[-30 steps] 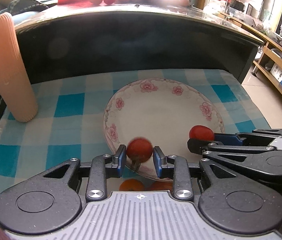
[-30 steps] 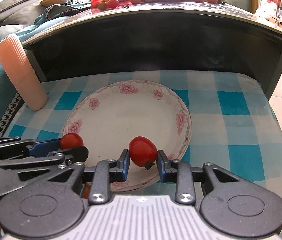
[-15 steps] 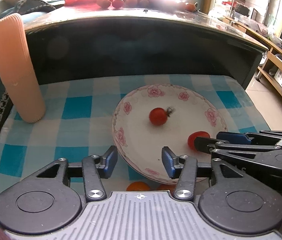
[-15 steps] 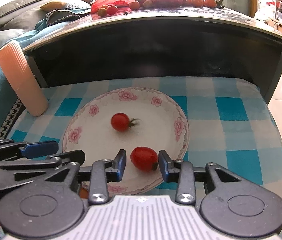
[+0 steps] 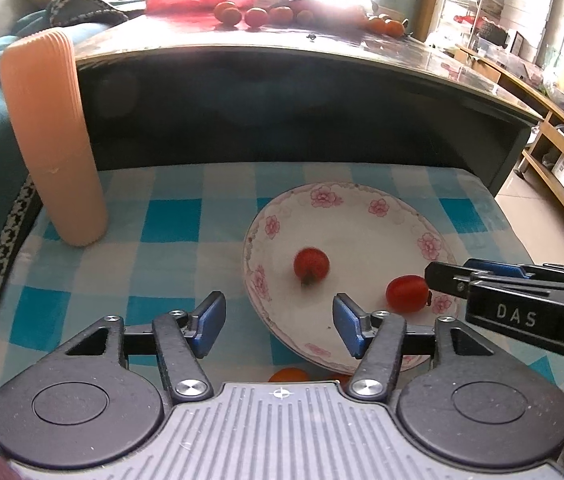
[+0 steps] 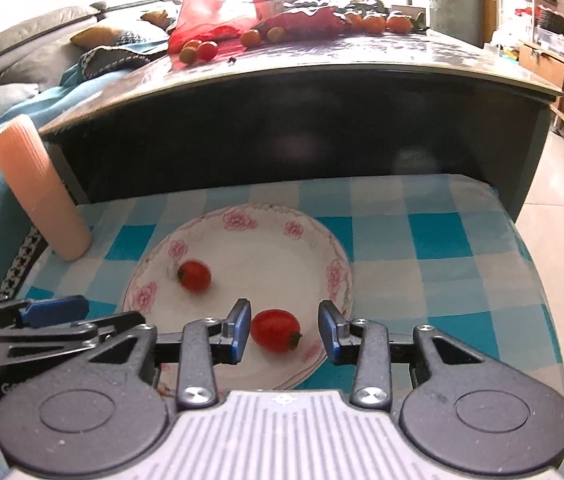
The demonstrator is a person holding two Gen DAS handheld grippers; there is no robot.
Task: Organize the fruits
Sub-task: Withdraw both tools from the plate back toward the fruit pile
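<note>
Both tools stand open and empty: left tool (image 5: 278, 322), right tool (image 6: 283, 330) straddling the oval tomato (image 6: 276, 330) at the plate's (image 6: 242, 240) near rim. Recommend withdrawing straight back; a nudged tomato likely rolls.

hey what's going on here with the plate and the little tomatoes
A person holding two handheld claws is putting cherry tomatoes onto a flowered plate on a checked cloth. The left claw is open and empty, with a round tomato lying on the plate ahead of it. The right claw is open too, with an oval tomato lying loose between its fingers near the plate's rim. More fruit sits on the dark table behind.
</note>
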